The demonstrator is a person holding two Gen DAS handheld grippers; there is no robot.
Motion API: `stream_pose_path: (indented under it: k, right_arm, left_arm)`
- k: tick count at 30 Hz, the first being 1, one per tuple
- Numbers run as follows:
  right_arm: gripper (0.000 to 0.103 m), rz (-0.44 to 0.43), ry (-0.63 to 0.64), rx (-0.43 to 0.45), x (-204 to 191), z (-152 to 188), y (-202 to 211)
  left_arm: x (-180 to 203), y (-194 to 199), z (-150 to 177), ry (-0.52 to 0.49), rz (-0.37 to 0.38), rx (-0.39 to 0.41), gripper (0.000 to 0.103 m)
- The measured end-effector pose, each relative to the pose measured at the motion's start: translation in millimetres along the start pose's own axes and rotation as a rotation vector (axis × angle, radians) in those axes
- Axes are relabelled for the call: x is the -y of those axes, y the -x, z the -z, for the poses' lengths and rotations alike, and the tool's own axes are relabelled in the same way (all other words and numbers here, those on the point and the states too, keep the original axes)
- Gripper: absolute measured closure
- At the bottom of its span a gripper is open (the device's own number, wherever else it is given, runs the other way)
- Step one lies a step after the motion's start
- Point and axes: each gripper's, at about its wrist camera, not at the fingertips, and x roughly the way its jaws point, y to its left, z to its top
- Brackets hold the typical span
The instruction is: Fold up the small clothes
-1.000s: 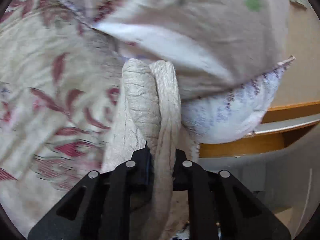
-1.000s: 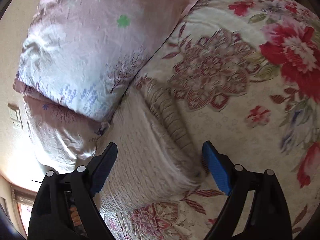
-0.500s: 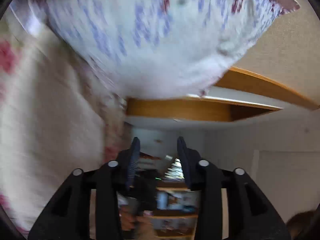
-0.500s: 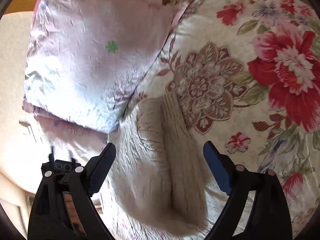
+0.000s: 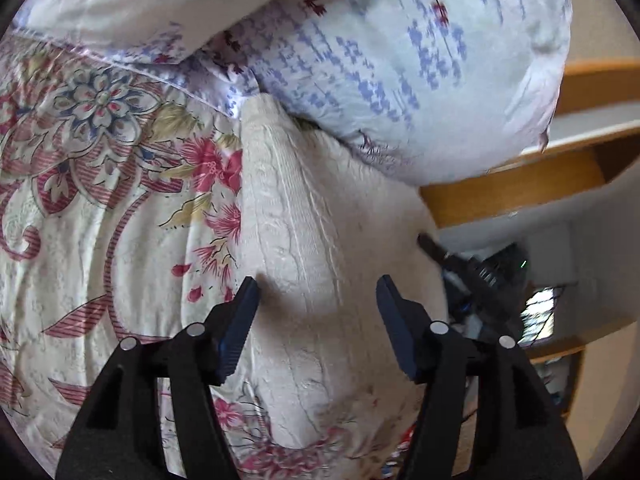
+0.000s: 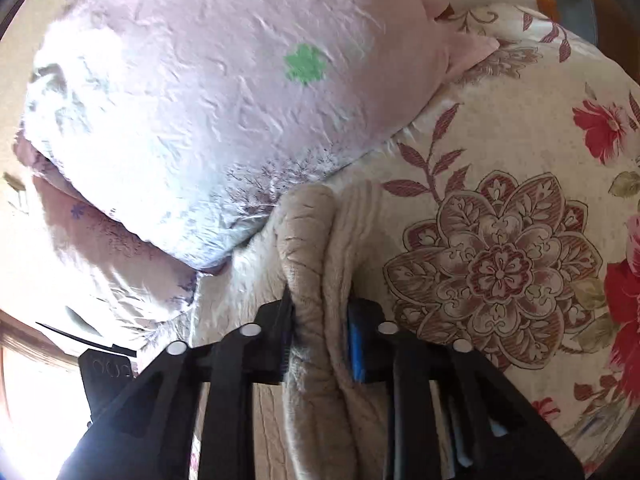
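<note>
Apparently mid-fold, the right gripper [image 6: 320, 320] pinched the beige cloth [image 6: 316, 248] at lower centre while the left gripper [image 5: 318, 312] hovered spread above it; next, I judged, a second grip.

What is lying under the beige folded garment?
The beige folded garment lies on a floral quilt. Its far end goes under the white pillow with blue print, so that end is hidden.
</note>
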Motion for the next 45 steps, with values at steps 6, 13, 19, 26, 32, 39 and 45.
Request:
stream_pose_path:
  k: [6, 13, 19, 26, 32, 39, 45]
  right_arm:
    - [0.005, -0.014, -0.086, -0.139, 28.0, 22.0, -3.7]
    - [0.063, -0.103, -0.083, -0.145, 28.8, 46.2, -3.5]
    - [0.067, -0.226, 0.031, -0.213, -22.2, 87.2, -1.9]
    - [0.048, -0.210, -0.015, -0.250, -18.9, 130.2, 13.4]
    - [0.048, -0.226, 0.050, -0.300, -40.0, 156.5, 20.7]
    - [0.093, 0.041, 0.135, -0.177, -47.4, 158.5, 10.7]
    - [0.093, 0.219, 0.116, -0.140, -42.5, 157.1, -2.5]
  left_arm:
    - [12.8, -28.7, 3.0, -0.058, -0.101, -0.017, 0.031]
    - [26.6, -47.4, 1.4, -0.071, -0.095, 0.006, 0.063]
    - [16.2, 45.8, 12.3, -0.221, 0.042, 0.034, 0.068]
    - [-34.3, 100.3, 35.7, -0.158, -0.220, 0.085, 0.057]
    - [-3.5, 117.0, 58.6, -0.224, -0.144, 0.192, 0.056]
    - [13.7, 73.6, 70.8, -0.319, -0.197, 0.077, 0.058]
    - [31.5, 62.2, 80.1, -0.425, -0.296, 0.072, 0.059]
